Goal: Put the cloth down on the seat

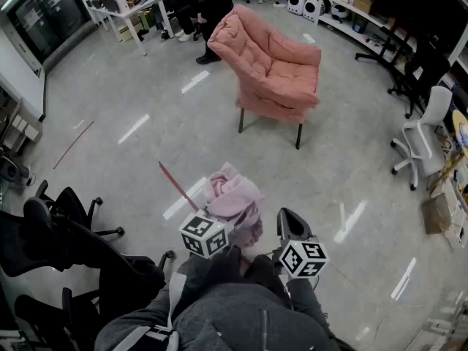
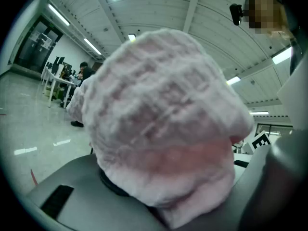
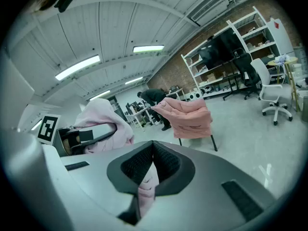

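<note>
A fluffy pale pink cloth (image 1: 232, 194) is bunched up in front of me, well short of the seat. My left gripper (image 1: 219, 221) is shut on it; in the left gripper view the cloth (image 2: 163, 129) fills most of the picture and hides the jaw tips. My right gripper (image 1: 291, 221) is shut too, with a small fold of the cloth (image 3: 146, 189) pinched between its black pads (image 3: 168, 165). The seat is a padded pink armchair (image 1: 274, 72) on thin dark legs, standing a few steps ahead on the grey floor, also seen as the armchair (image 3: 186, 117) in the right gripper view.
Black office chairs (image 1: 66, 247) stand close at my left. A white office chair (image 1: 420, 134) is at the right, shelves (image 3: 231, 61) behind it. People sit at a white desk (image 1: 131, 9) at the back. A red strip (image 1: 178, 186) lies on the floor.
</note>
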